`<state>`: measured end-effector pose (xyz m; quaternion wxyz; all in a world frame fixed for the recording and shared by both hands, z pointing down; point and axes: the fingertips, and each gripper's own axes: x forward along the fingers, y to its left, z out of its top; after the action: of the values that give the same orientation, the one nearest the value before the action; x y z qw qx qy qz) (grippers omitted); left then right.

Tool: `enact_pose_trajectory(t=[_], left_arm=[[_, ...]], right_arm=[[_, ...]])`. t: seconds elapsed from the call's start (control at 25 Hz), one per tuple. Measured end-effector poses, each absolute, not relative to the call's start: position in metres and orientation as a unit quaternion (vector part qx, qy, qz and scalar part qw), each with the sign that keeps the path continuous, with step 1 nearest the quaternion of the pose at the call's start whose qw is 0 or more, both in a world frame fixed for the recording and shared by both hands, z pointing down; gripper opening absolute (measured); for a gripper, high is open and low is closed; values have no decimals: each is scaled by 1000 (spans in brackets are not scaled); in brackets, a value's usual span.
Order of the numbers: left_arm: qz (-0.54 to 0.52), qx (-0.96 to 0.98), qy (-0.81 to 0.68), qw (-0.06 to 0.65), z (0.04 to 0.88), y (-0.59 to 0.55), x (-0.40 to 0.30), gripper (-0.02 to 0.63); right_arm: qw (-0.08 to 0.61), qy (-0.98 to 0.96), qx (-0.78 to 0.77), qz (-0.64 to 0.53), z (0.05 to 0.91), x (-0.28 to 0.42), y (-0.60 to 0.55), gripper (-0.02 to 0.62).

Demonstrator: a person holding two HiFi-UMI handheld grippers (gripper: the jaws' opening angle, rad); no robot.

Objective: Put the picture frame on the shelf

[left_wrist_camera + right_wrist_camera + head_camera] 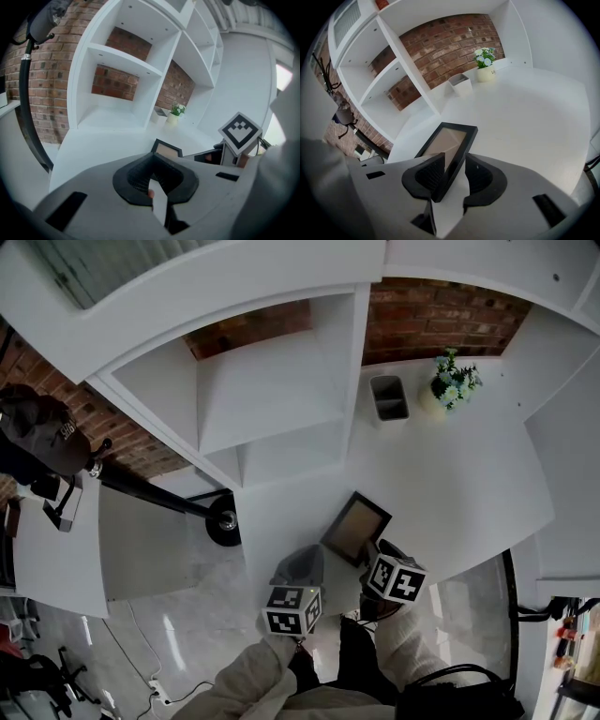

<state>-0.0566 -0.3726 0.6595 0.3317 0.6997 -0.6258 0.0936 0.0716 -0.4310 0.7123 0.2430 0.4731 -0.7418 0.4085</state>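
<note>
The picture frame (pixel 446 140) is gripped by its near edge between the jaws of the right claw (pixel 450 176) and is held tilted over the white bench (pixel 525 112). The left claw (pixel 152 173), just to its left, is closed with nothing between its jaws. The shelf (pixel 272 399) is seen ahead and left of both claws, a flower pot (pixel 485 71) farther ahead.

Black picture frame (pixel 355 528) — white shelf (pixel 272 399)
</note>
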Motion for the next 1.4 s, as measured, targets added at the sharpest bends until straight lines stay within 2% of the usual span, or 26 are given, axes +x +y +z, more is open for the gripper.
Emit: enact_pose_trajectory(t=[0.56, 1.0, 1.28, 1.4], left_arm=[[91, 690, -630, 344, 670, -373, -72, 8], [96, 696, -624, 342, 670, -373, -73, 8], [100, 695, -626, 338, 664, -363, -78, 8], [98, 698, -626, 334, 658, -358, -78, 8]], right_arm=[[262, -720, 491, 415, 726, 72, -438, 120], [308, -703, 505, 395, 728, 70, -439, 120], [299, -697, 514, 400, 728, 69, -441, 115], [275, -692, 524, 414, 728, 71, -441, 89]])
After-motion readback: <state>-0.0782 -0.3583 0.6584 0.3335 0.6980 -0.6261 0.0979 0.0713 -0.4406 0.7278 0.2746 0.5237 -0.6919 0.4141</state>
